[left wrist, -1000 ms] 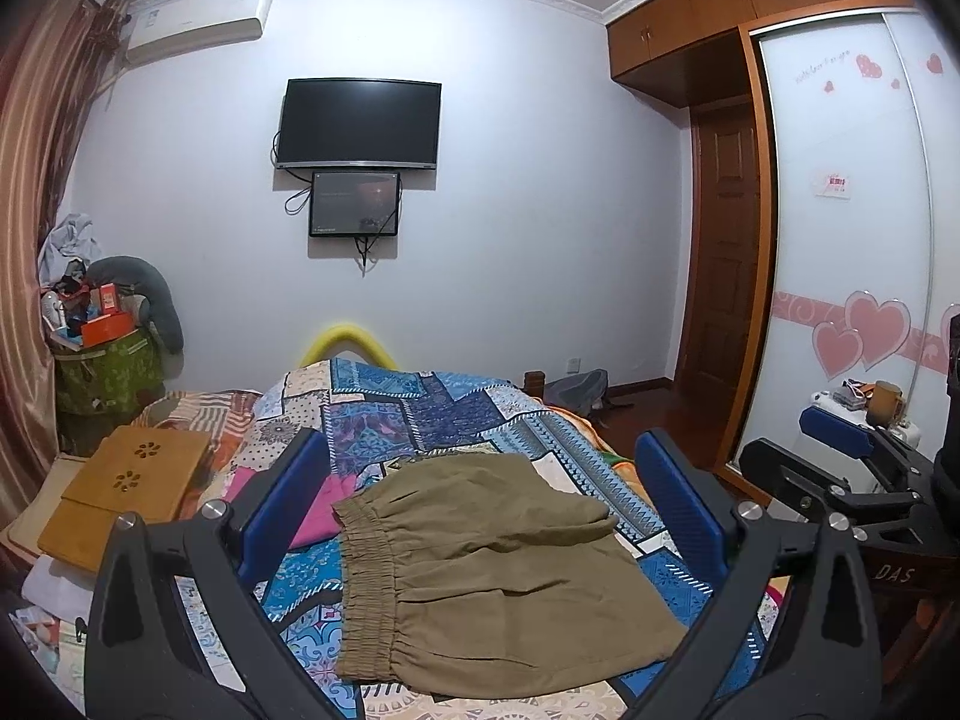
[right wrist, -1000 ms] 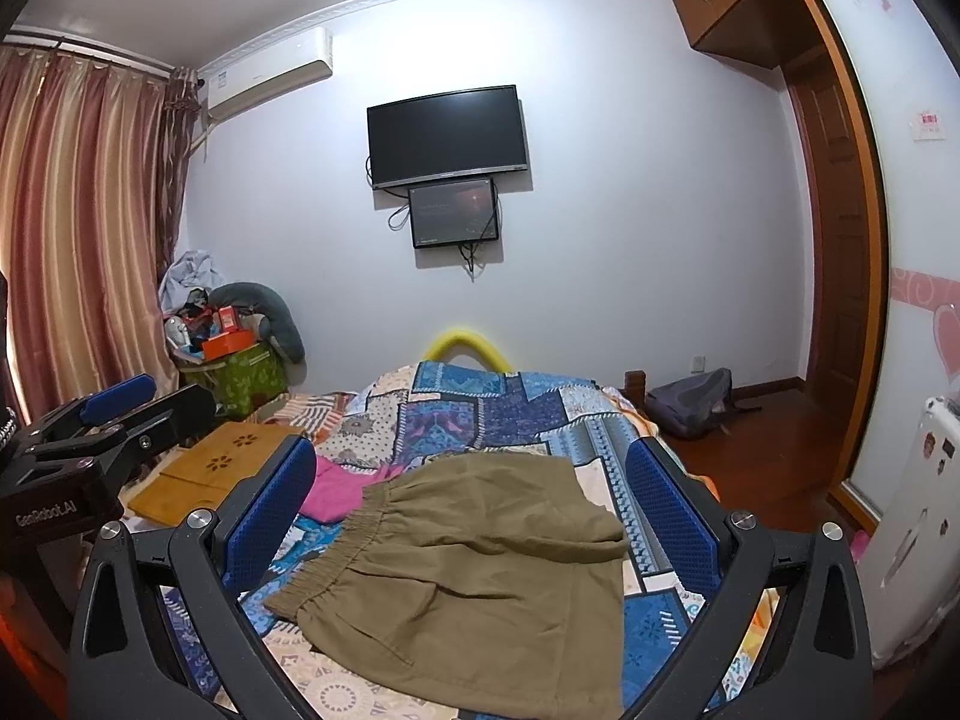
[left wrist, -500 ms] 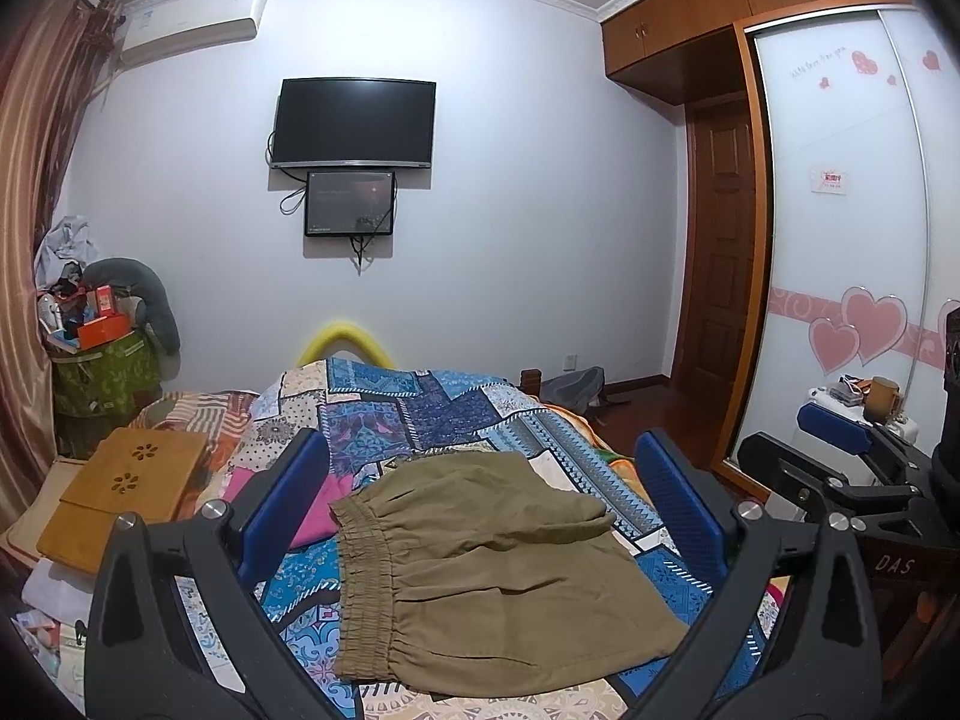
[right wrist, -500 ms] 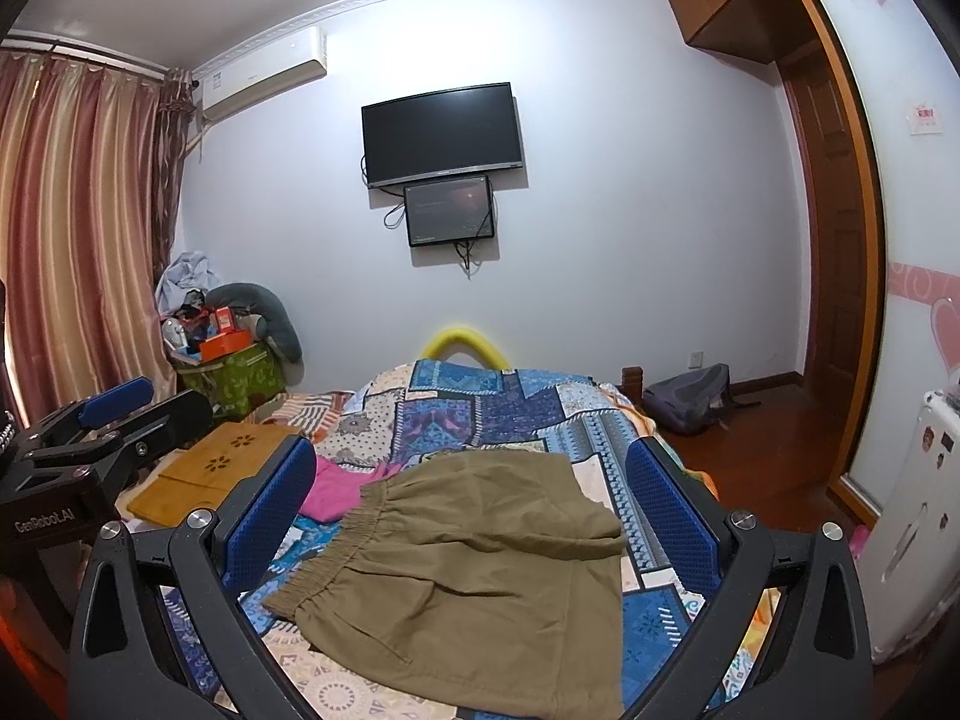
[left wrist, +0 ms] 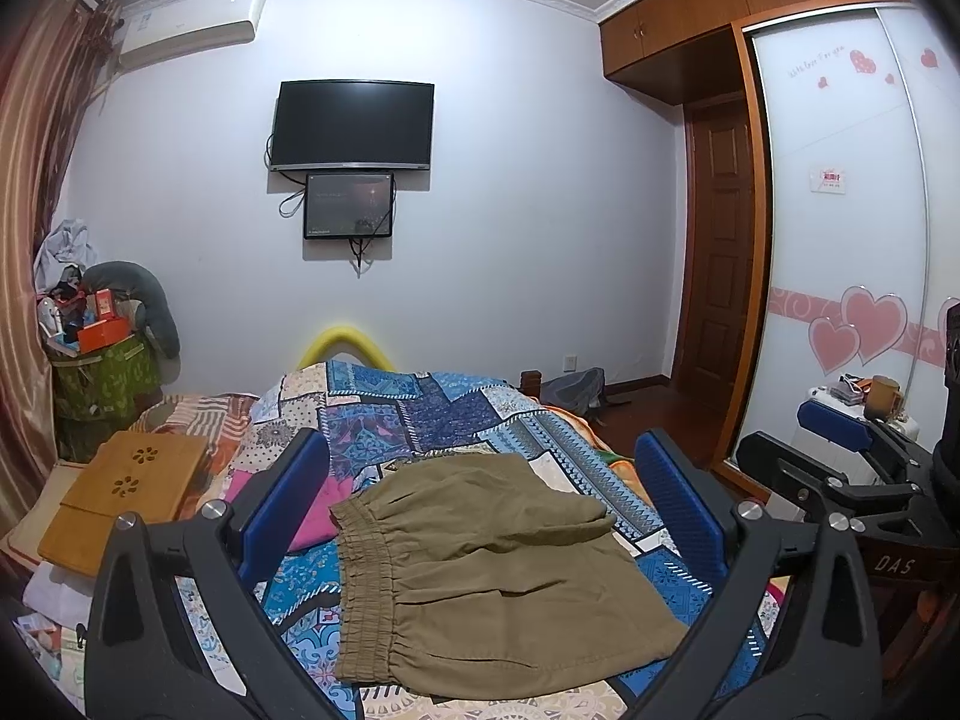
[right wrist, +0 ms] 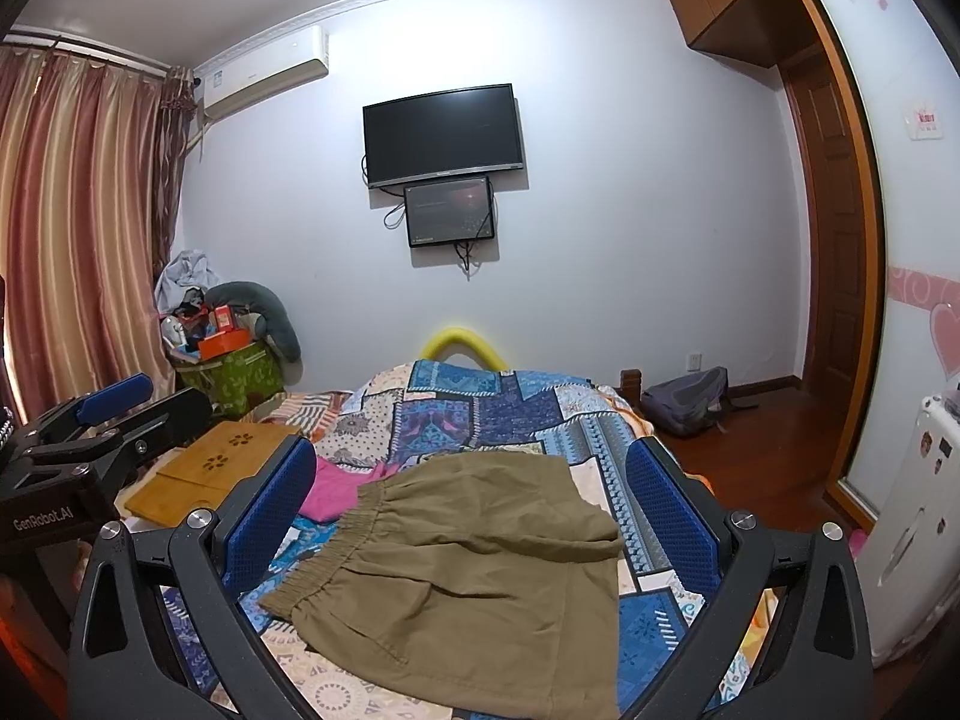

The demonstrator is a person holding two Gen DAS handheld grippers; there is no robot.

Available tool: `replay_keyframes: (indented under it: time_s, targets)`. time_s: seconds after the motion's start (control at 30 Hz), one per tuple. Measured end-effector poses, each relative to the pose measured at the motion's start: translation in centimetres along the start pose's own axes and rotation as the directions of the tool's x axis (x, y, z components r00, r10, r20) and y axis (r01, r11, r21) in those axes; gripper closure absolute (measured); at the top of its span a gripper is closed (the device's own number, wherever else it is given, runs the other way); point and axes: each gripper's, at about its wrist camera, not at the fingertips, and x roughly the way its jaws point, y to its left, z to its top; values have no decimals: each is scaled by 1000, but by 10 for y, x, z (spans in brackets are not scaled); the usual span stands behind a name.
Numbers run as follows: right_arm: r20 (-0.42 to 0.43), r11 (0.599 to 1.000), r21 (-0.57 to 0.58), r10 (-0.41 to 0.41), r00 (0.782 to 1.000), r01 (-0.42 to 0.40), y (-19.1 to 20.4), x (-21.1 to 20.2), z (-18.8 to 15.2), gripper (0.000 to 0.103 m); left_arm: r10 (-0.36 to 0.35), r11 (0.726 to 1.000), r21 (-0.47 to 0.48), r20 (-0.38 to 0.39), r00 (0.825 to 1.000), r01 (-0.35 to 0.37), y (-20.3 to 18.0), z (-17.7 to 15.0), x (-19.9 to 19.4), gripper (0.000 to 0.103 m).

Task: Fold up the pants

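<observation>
Both sets of jaws stood wide apart and held nothing: the left gripper (left wrist: 480,507) framed the lower centre of its own view with its blue pads (left wrist: 282,501) on either side of the cloth, and the right gripper (right wrist: 471,507) did the same in its view. The pants (left wrist: 480,570), olive-brown with an elastic waistband (left wrist: 360,582) turned toward the left of the frame, lay folded on the patchwork bedspread (left wrist: 420,414) in the lower middle of both views, clear of the pads of either gripper. A pink cloth (right wrist: 330,489) lay just beside the waistband, at the left. Further left on the bed sat a wooden lap tray (left wrist: 126,495). In the left wrist view the right gripper showed at the right edge, and in the right wrist view the left gripper showed at the left edge, both held above the bed. On the far wall, upper centre, hung a dark television (right wrist: 444,135) with a smaller screen (right wrist: 450,210) under it; a grey backpack (right wrist: 690,399) lay on the floor at the right.
</observation>
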Motion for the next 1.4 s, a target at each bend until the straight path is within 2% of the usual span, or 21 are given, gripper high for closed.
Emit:
replay_keyframes:
  time_s: [0.6, 0.8, 1.0, 1.1, 1.2, 1.3, 1.4]
  targets:
    - [-4, 1000, -4, 3, 1000, -3, 1, 3, 1, 0, 5, 1000, -2, -15, 1000, -5, -1, -1, 5, 0]
    - [-20, 1000, -10, -6, 1000, 6, -4, 13, -6, 0, 3, 1000, 13, -61, 998, -2, 3, -3, 26, 0]
    - [-88, 995, -55, -88, 992, 84, -20, 43, -23, 0, 19, 1000, 0, -171, 985, -19, 24, -17, 77, 0]
    - [-153, 991, -77, -120, 981, 109, -36, 65, -38, 0, 27, 999, -20, -262, 965, -33, 43, -32, 115, 0]
    - [-241, 988, -91, -146, 960, 128, -53, 91, -56, 0, 57, 996, -46, -362, 930, -79, 67, -51, 155, 0]
    - [-321, 986, -97, -158, 934, 134, -71, 114, -72, 0, 81, 991, -62, -457, 886, -122, 94, -73, 192, 0]
    - [-392, 980, -126, -194, 899, 156, -88, 139, -88, 0, 121, 985, -36, -543, 831, -167, 117, -99, 226, 0]
